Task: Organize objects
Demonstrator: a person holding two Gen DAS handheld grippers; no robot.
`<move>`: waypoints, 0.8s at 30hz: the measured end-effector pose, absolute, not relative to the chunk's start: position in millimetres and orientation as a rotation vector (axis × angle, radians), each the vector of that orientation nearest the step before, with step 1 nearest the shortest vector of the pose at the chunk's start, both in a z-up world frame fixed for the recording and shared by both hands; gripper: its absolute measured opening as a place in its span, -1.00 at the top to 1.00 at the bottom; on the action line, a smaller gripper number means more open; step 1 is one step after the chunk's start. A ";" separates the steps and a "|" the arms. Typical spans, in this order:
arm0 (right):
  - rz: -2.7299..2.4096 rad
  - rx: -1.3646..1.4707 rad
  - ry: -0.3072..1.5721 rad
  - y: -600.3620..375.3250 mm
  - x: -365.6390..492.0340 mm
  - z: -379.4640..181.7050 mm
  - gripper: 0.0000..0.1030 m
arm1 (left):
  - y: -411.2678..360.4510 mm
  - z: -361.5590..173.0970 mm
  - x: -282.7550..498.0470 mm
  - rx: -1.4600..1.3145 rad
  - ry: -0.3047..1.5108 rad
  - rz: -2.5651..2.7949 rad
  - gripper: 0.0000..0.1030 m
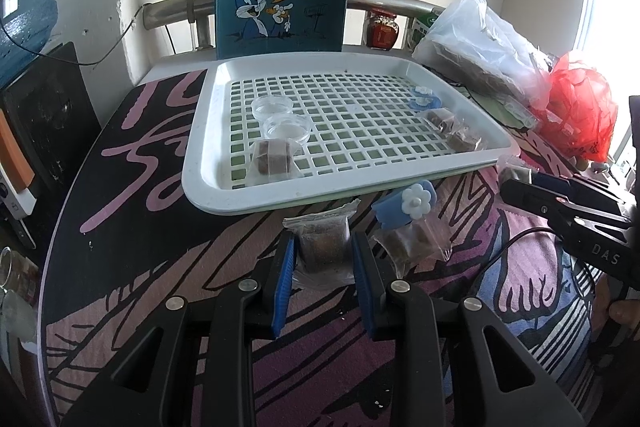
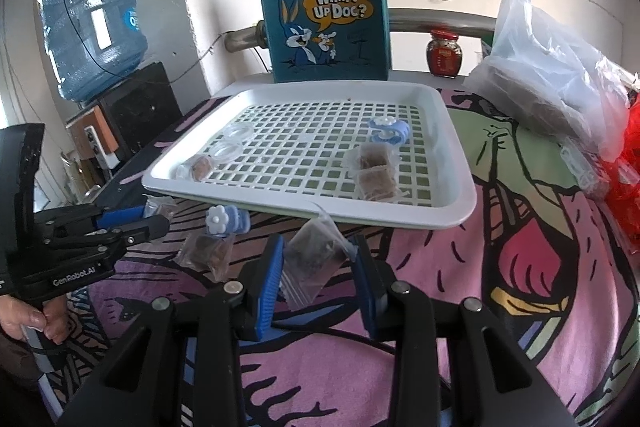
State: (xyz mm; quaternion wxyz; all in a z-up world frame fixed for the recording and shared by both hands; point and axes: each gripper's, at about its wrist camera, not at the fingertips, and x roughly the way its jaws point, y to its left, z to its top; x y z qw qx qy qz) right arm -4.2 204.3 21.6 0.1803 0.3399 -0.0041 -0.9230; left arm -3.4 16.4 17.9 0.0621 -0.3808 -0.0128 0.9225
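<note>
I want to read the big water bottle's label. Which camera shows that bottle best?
The right wrist view: the water bottle stands whole at upper left, its green label facing the camera, though a cable crosses it. The left wrist view catches only a blue sliver of it at the left edge, with no label readable.

Left claw (image 1: 323, 247) and right claw (image 2: 318, 259) both point down-forward, each clamped on a packet
</note>
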 end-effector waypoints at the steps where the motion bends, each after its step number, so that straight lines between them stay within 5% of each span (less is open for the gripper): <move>1: -2.628 0.974 0.007 203.0 -4.4 21.2 0.35 | 16.8 17.8 -3.7 -1.156 -0.033 2.791 0.47; 24: -2.744 1.041 0.121 198.0 -7.6 18.6 0.35 | 24.4 21.4 -2.2 -1.144 0.053 2.830 0.47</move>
